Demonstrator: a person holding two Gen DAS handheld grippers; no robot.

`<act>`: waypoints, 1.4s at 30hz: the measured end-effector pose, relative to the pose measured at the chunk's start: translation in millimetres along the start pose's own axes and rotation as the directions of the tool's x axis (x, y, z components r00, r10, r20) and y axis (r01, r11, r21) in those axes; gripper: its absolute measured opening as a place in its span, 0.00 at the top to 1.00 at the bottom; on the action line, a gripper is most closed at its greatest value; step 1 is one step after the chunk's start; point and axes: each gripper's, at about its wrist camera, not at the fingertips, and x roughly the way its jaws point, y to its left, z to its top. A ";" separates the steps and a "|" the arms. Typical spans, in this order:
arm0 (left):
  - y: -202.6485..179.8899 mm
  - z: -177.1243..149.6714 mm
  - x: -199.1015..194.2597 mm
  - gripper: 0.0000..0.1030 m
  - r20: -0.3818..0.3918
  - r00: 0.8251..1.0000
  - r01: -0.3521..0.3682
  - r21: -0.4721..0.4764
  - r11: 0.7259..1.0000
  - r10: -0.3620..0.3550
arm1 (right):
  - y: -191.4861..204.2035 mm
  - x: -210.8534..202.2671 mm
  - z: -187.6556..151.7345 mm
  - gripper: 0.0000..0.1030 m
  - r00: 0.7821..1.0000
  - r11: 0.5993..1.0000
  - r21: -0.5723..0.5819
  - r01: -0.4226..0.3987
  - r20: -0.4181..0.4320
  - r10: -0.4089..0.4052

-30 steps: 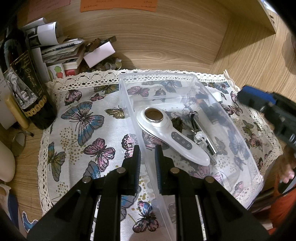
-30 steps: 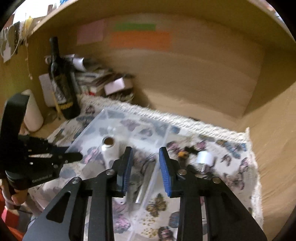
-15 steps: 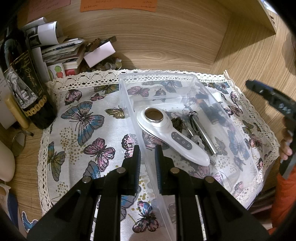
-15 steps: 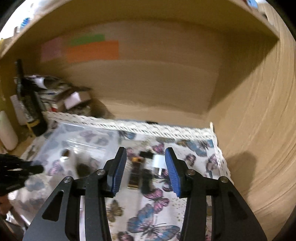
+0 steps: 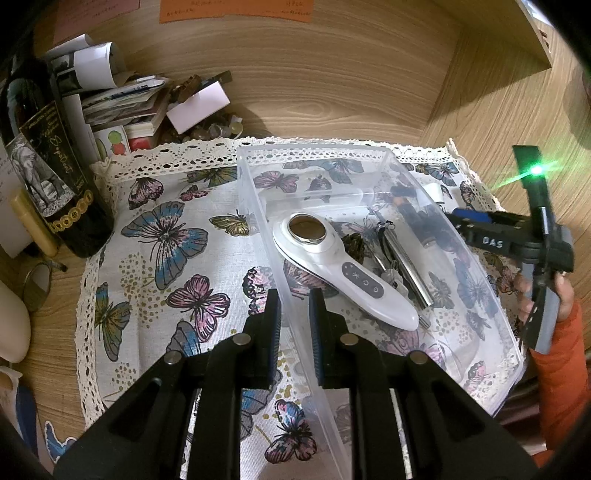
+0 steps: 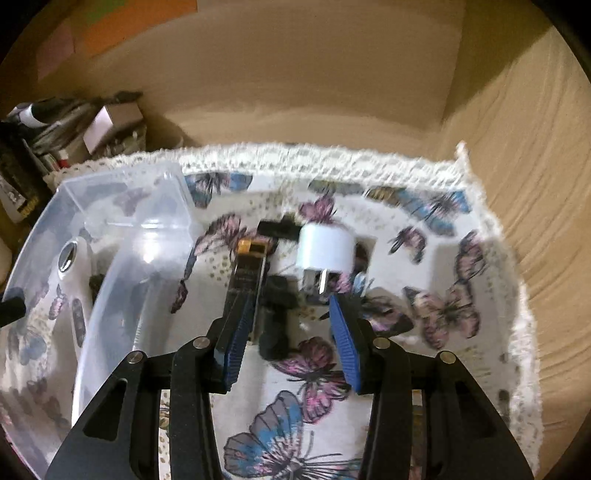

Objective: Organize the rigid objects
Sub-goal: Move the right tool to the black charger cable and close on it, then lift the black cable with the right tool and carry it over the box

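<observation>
A home is indicated, most likely a wooden desk nook or shelf alcove [image 5: 332, 85] enclosed by wood-grain walls. A lace-edged butterfly cloth [image 5: 166, 236] is spread over the surface, and a wine bottle [image 5: 48, 166], a heap of papers and small boxes [image 5: 129, 103] and a small round mirror [image 5: 37, 286] are crowded into the corner. Coloured sticky notes [image 5: 236, 9] are stuck on the back wall.

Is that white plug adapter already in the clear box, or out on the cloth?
Out. The white plug adapter lies on the butterfly cloth, beside the clear box, ahead of the open right gripper.
</observation>
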 end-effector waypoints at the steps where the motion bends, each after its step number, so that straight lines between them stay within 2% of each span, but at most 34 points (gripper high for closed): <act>1: -0.7 -0.4 0.1 0.85 0.000 1.000 -0.001 0.001 1.000 0.001 | 0.7 3.3 -0.4 0.61 1.000 1.000 0.002 0.003 -0.008 -0.003; 5: -1.5 -1.3 0.0 0.85 0.001 1.000 -0.001 0.002 1.000 0.001 | 1.0 13.8 1.7 0.62 1.000 1.000 0.012 0.023 -0.005 -0.023; 6: -1.5 -1.3 0.0 0.85 0.001 1.000 -0.001 0.003 1.000 0.001 | 0.7 14.8 3.0 0.68 1.000 1.000 0.016 0.027 -0.005 -0.027; 7: -1.7 -1.5 -0.1 0.85 0.001 1.000 -0.002 0.002 1.000 0.002 | 0.2 17.0 4.1 0.79 1.000 0.999 0.020 0.025 -0.018 -0.024; 10: -1.7 -1.8 -0.1 0.85 0.002 1.000 -0.004 0.004 1.000 0.004 | -4.5 20.4 5.9 0.79 1.000 0.998 0.061 0.009 -0.026 -0.008; 17: -2.0 -1.6 -0.1 0.85 0.001 1.000 -0.004 0.004 1.000 0.004 | -3.0 13.5 4.8 0.79 1.000 0.998 0.061 -0.003 -0.012 0.004; 26: -2.6 -1.1 -0.7 0.85 0.003 1.000 -0.006 0.007 1.000 0.006 | 9.0 -46.3 3.1 0.79 0.993 0.999 0.015 -0.031 0.115 0.029; 35: -2.7 -1.2 -0.8 0.85 0.002 1.000 -0.006 0.007 1.000 0.006 | 44.4 -93.3 8.8 0.79 0.967 0.998 -0.049 -0.041 0.251 0.052; 42: -2.7 -0.6 -1.7 0.85 0.002 1.000 -0.012 0.017 1.000 0.012 | 74.2 -94.4 8.0 0.79 0.960 0.988 -0.121 -0.093 0.252 0.121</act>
